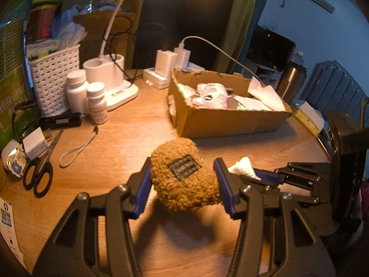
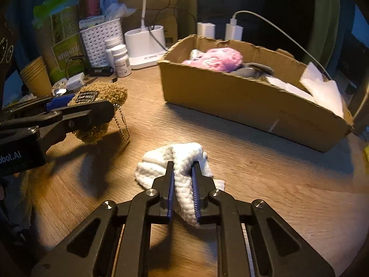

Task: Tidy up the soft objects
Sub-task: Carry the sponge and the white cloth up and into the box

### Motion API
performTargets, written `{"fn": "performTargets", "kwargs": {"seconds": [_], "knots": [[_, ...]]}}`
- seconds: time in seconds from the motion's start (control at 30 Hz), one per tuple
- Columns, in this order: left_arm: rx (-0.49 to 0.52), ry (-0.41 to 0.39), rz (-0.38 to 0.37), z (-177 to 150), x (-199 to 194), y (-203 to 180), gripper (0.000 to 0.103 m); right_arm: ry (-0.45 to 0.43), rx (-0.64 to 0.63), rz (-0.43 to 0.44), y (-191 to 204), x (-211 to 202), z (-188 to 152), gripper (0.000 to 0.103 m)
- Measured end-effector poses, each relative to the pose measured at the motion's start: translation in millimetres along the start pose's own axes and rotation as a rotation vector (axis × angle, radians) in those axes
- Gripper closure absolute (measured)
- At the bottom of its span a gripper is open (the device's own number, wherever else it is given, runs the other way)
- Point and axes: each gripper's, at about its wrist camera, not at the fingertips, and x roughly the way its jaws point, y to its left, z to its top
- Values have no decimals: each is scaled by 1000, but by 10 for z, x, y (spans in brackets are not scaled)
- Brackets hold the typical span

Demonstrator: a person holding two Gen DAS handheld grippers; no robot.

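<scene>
Left wrist: left gripper (image 1: 183, 180) clamps brown plush pouch (image 1: 184, 177) above table (image 1: 115, 147); cardboard box (image 1: 230, 120) beyond holds pink plush (image 1: 211, 95).
Right wrist: right gripper (image 2: 183, 184) pinches white cloth (image 2: 175, 159) at tabletop.
Progress: one boxed, two pending.

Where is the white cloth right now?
The white cloth is pinched in the right gripper at the table's front, before the cardboard box.
</scene>
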Motion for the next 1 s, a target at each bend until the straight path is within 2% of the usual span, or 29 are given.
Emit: {"fn": "performTargets", "kwargs": {"seconds": [0.53,1.0], "knots": [[79,-10,-14,79,-49,-511,50,-122,77,-22,-453,-507,-57,89],[157,-87,-25,242,-178,-901,50,-243,107,-75,-725,-989,-18,88]]}}
